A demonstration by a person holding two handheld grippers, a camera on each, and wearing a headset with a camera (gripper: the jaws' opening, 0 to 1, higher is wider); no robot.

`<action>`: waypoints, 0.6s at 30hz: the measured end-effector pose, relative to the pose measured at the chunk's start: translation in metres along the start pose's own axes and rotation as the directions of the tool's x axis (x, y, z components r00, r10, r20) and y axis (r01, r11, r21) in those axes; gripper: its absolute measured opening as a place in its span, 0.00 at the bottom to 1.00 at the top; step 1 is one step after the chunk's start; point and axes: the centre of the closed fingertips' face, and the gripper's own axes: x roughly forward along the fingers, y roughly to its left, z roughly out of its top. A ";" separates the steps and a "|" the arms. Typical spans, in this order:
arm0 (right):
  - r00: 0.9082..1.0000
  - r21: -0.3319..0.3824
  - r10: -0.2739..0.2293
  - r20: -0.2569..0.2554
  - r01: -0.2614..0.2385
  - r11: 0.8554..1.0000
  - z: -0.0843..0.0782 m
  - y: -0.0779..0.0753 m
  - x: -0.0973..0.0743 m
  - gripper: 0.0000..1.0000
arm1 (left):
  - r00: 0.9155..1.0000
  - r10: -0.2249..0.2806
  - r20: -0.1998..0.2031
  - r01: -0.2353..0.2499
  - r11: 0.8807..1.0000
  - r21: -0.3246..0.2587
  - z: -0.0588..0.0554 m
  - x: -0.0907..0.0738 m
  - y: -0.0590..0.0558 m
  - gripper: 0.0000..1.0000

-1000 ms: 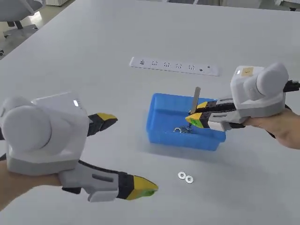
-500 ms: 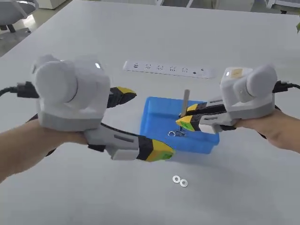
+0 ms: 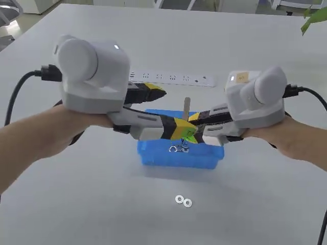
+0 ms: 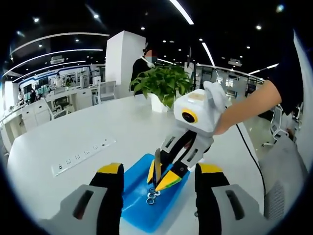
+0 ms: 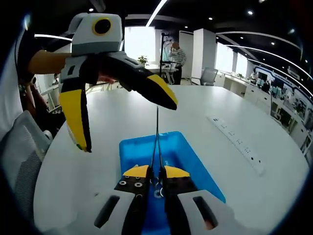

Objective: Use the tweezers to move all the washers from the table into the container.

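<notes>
The tweezers' (image 5: 157, 139) lower ends are hard to follow. In the head view the left tool's (image 5: 128, 126) yellow-tipped lower jaw crosses in front of them. In the right gripper view they run down between that tool's own jaws and out of sight. Whether they grip a washer cannot be told.

The washers in the container (image 3: 176, 149) read as a small shiny cluster, too tangled to count. The near wall of the blue container (image 3: 179, 158) is plain in the head view, and its far side is covered by both tools.

The right tool (image 5: 156, 172) comes in from the right, held roughly level, with its jaws pressed together on the tweezers. The tweezers stand upright over the container, with their top end rising above the jaws. The left tool reaches in from the left, also about level, with its jaws spread wide apart and holding nothing. Its lower jaw tip sits just beside the right tool's jaws, above the container.

The head view shows two loose washers (image 3: 183, 200) lying side by side on the white bench (image 3: 245, 204), near the container's front wall. It also shows a white power strip (image 3: 168, 78) lying beyond the container. The left gripper view shows the tweezers' lower part close above the cluster, and a potted plant (image 4: 164, 83) further back on the bench.
</notes>
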 end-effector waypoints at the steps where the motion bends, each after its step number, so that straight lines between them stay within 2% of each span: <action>1: 1.000 0.000 0.002 -0.001 -0.002 1.000 0.000 0.000 0.000 0.11 | 1.000 -0.009 -0.003 0.009 1.000 0.001 0.000 0.001 -0.001 0.54; 5: 1.000 -0.006 0.011 -0.007 -0.011 1.000 -0.003 0.003 0.000 0.11 | 0.999 -0.033 -0.001 0.033 0.999 0.001 0.004 0.007 -0.004 0.51; 8: 1.000 -0.007 0.020 -0.006 -0.020 1.000 -0.003 0.005 0.000 0.11 | 0.999 -0.047 0.007 0.047 0.999 0.003 0.007 0.012 -0.005 0.40; 10: 1.000 -0.012 0.023 -0.007 -0.023 1.000 -0.003 0.005 0.000 0.11 | 0.998 -0.056 -0.005 0.056 0.998 0.023 0.007 0.015 -0.006 0.32; 12: 1.000 -0.012 0.025 -0.005 -0.025 1.000 -0.002 0.006 0.000 0.11 | 0.998 -0.057 -0.024 0.059 0.996 0.067 0.005 0.017 -0.005 0.33; 13: 1.000 -0.011 0.026 -0.002 -0.026 1.000 -0.001 0.005 0.000 0.11 | 0.997 -0.071 -0.030 0.073 0.995 0.070 0.005 0.017 -0.008 0.32; 18: 1.000 -0.014 0.029 0.010 -0.028 1.000 0.003 0.006 -0.001 0.11 | 0.994 -0.096 -0.060 0.101 0.989 0.105 0.000 0.018 -0.012 0.21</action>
